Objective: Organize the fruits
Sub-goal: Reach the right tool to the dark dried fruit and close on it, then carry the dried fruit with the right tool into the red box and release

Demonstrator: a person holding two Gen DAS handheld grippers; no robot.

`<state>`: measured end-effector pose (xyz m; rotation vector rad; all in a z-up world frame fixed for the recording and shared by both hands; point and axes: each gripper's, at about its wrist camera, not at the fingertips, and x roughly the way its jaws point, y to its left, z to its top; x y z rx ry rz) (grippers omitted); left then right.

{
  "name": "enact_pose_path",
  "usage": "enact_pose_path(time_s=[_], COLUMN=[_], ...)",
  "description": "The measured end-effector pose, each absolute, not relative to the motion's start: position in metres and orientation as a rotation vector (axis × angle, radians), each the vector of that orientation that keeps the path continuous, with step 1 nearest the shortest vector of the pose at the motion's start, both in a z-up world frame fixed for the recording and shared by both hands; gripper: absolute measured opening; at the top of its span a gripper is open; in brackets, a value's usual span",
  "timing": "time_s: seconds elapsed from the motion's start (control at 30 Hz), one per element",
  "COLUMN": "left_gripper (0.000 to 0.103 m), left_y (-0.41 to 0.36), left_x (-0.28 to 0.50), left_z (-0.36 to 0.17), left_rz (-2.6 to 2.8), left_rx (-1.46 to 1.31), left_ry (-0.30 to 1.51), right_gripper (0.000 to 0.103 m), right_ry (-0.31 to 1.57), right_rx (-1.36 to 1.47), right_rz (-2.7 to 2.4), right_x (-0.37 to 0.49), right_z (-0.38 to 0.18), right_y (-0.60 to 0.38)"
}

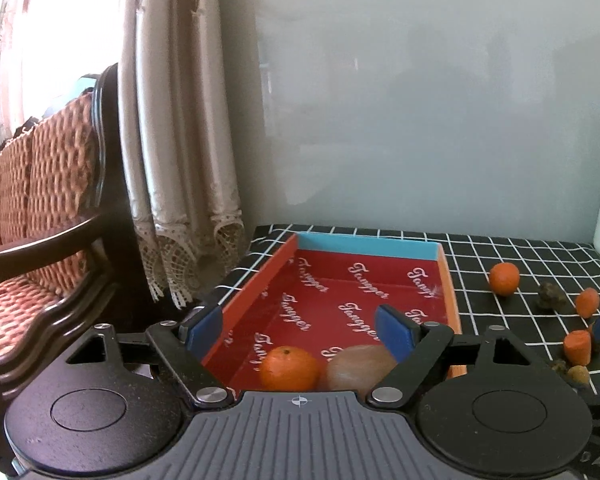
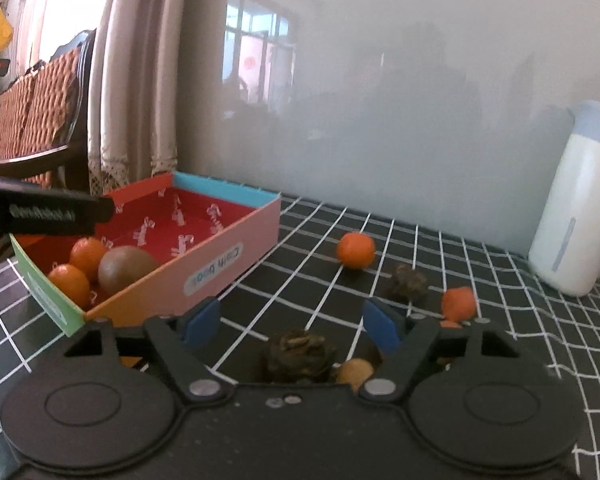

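The left gripper (image 1: 302, 330) hung over the red tray (image 1: 260, 284), fingers wide and empty, above an orange (image 1: 289, 368) and kiwi (image 1: 358, 366). The right gripper (image 2: 290, 326), fingers apart, straddled a dark pinecone-like fruit (image 2: 300, 354) on the table (image 2: 500, 344).

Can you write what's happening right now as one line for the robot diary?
box: two oranges and one brown fruit inside | left tool: open over box, empty | right tool: open over dark knobbly fruit on cloth
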<state>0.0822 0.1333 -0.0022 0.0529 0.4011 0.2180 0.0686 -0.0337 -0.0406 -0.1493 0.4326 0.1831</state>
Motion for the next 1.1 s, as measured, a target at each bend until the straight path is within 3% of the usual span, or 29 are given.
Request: enact_pose_path(time_s=[0.2,0.57,0.73,0.8,1.1], left_gripper=[0.083,0.083,0.083,0.083,0.083], left_y=[0.141,0.155,0.162,0.164,0.173], left_x=[0.085,0.090,0.088,0.087,0.086], left_z=[-0.002,-0.006,-0.010,-0.011,-0.009], left_rz=[0.219,0.245,0.259,0.262,0.266], left_rx=[0.051,0.047,0.056,0.061,0.051], left_ry=[0.401,0.418,0.433,0.435,0.432], right_gripper=[0.070,0.073,0.064,0.048,0.044], right_ry=[0.493,0.578,0.625,0.630,0.609], right_rx=[-0.144,-0.133,-0.084,-0.051,-0.072], right_rz=[0.188,0.111,0.095,0.115,0.102], right_x=[0.079,0.092,0.101,0.101,0.099], right_z=[-0.052,-0.060,-0.062,-0.061,-0.062], right_y=[-0.025,-0.025,-0.033,-0.034,-0.029])
